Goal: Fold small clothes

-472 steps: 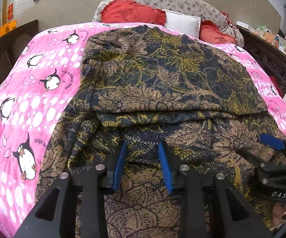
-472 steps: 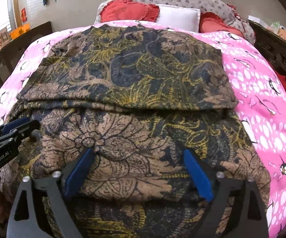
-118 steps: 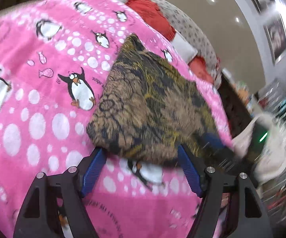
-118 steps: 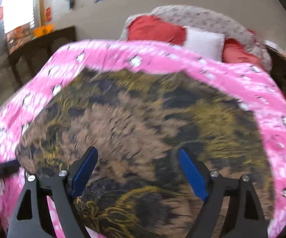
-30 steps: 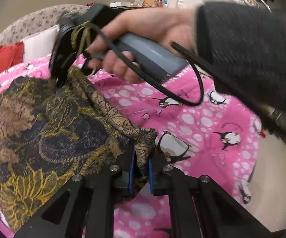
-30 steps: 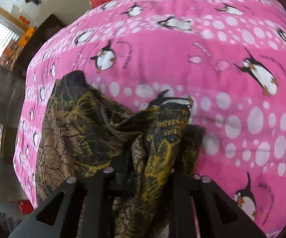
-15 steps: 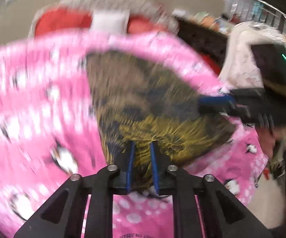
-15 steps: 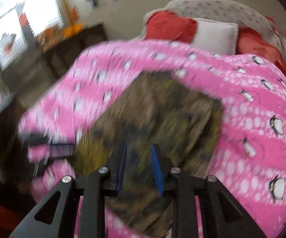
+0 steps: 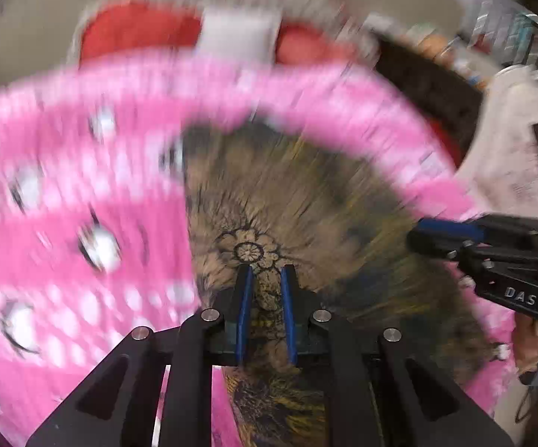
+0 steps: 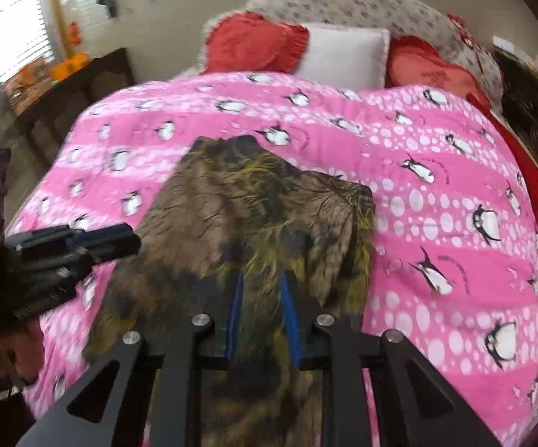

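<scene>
Since half a second ago both cameras have swung a little and the cloth lies flatter, with the left view more smeared than before. Largest in sight is the pink penguin bedspread point(image 10: 436, 171), running from 9 to 3 o'clock in the right wrist view, with red and white pillows point(image 10: 343, 56) at 12 o'clock. On it, from centre down to 6 o'clock, lies the brown-and-gold patterned garment point(image 10: 254, 216), already reduced to a narrow, long panel whose far edge sits at about 12 o'clock of centre. The right gripper point(image 10: 261, 316) has its blue fingers drawn close together with the near hem of the fabric pinched between them; the left gripper point(image 9: 265, 309) likewise nips the near edge, just below a printed flower, and appears at 9 o'clock in the right view. I judge the step in hand to be laying out or carrying the near edge for a further fold. The next move probably calls for lifting both pinched corners together, carrying them toward 12 o'clock onto the far edge, then letting go evenly so the layers do not skew.
</scene>
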The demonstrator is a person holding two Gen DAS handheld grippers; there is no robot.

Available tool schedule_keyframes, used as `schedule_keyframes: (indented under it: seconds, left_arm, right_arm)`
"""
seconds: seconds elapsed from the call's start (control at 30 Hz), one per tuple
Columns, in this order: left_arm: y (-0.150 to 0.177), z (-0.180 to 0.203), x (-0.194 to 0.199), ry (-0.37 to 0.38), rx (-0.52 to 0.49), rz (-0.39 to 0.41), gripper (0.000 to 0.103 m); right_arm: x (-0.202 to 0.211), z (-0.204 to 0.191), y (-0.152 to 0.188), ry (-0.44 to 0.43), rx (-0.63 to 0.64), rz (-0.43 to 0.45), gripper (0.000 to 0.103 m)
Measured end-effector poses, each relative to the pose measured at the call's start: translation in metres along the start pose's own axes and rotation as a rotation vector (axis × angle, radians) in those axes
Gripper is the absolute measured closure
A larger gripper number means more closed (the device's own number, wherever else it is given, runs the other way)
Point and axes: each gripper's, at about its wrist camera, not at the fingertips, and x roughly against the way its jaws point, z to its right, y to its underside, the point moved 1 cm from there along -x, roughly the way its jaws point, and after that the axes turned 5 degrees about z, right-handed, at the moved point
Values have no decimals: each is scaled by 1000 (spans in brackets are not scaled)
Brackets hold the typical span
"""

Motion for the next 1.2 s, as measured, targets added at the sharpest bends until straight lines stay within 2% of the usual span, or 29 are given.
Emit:
schedule_keyframes:
  seconds: [0.1, 0.2, 0.27, 0.33, 0.4, 0.5, 0.57, 0.6, 0.73, 0.77, 0.8, 0.83, 0.87, 0.9, 0.93, 0.97, 1.03, 1.07, 1.17, 1.2]
  left_arm:
    - [2, 3, 1, 1, -39, 5, 103]
    - [-18, 0, 14, 48, -3, 41, 103]
    - [-45, -3, 14, 26, 24, 101, 103]
    - [-64, 0, 4, 2, 39, 116, 103]
    - [-80, 2, -17, 0, 60, 119, 103]
    - [-80, 2, -51, -41, 54, 83, 101]
    - [-75, -3, -59, -35, 56, 87, 101]
    - [-74, -1, -58, -32, 49, 91, 99]
    - [-75, 1, -36, 6, -5, 81, 93]
    - [-73, 0, -28, 22, -20, 85, 81]
    - [-64, -6, -16, 43, -36, 90, 72]
    - [-56, -8, -11, 53, -37, 91, 53]
    - [-43, -17, -8, 69, -23, 77, 48]
    - [-31, -24, -9, 96, -5, 56, 48]
    - [-23, -28, -12, 121, 13, 31, 48]
    - [-11, -35, -18, 160, 48, -14, 48]
    - [1, -40, -10, 208, 68, 49, 46]
    - [4, -40, -9, 234, 75, 52, 46]
    - [3, -42, -11, 307, 126, 42, 42]
    - [2, -42, -13, 340, 142, 31, 41]
  right_arm:
    - [-47, 17, 16, 59, -41, -163, 81]
    - [-39, 25, 9, 16, -106, -143, 81]
    - [-31, 27, -4, 22, -117, -95, 81]
    - [-29, 28, -24, 38, -151, -28, 81]
    - [-42, 32, -40, 92, -200, 13, 80]
    - [-75, 44, -49, 136, -252, 12, 80]
    - [-100, 51, -38, 162, -246, -9, 80]
    - [-105, 54, -31, 153, -244, 7, 79]
    - [-89, 71, -30, 46, -317, 69, 78]
    - [-81, 76, -30, 43, -323, 91, 77]
    - [-63, 82, -28, 37, -330, 139, 69]
    - [-47, 89, -25, 17, -334, 182, 61]
    - [-31, 98, -18, -12, -338, 217, 42]
    - [-25, 103, -13, -28, -341, 227, 31]
    - [-17, 112, -2, -69, -351, 226, 28]
    - [-17, 116, 4, -95, -357, 212, 28]
    - [-23, 120, 24, -200, -372, 155, 28]
    - [-29, 119, 36, -279, -373, 115, 28]
    - [-50, 108, 55, -398, -337, 12, 28]
    - [-51, 106, 57, -414, -317, 34, 28]
